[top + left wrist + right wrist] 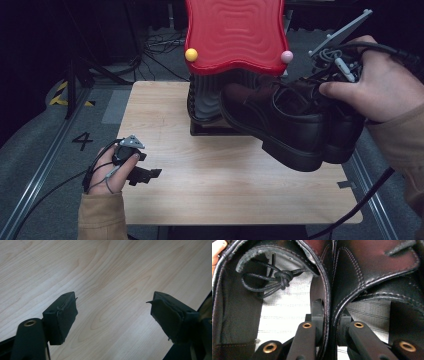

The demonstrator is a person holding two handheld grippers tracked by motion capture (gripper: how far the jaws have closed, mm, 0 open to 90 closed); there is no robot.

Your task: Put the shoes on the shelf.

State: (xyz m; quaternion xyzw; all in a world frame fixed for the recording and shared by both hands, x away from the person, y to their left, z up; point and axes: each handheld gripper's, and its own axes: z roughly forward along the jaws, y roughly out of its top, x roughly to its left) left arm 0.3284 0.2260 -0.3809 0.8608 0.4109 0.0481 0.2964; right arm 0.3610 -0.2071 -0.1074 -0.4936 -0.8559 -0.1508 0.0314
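A pair of black leather lace-up shoes (285,125) hangs in the air over the right part of the table, toes pointing left. My right gripper (325,92) reaches into them from the right. In the right gripper view it (329,322) is shut on the two inner walls pressed together, one jaw inside each shoe. A knotted lace (282,277) lies inside the left shoe (234,302), and the other shoe (374,267) is beside it. My left gripper (150,175) rests at the table's front left, open (112,305) over bare wood with nothing between its jaws.
A red wavy-topped piece (234,35) with a yellow ball (191,54) and a pink ball (286,56) stands on a black ribbed base (207,107) at the back of the light wooden table (225,190). The shoes' toes hang close to that base.
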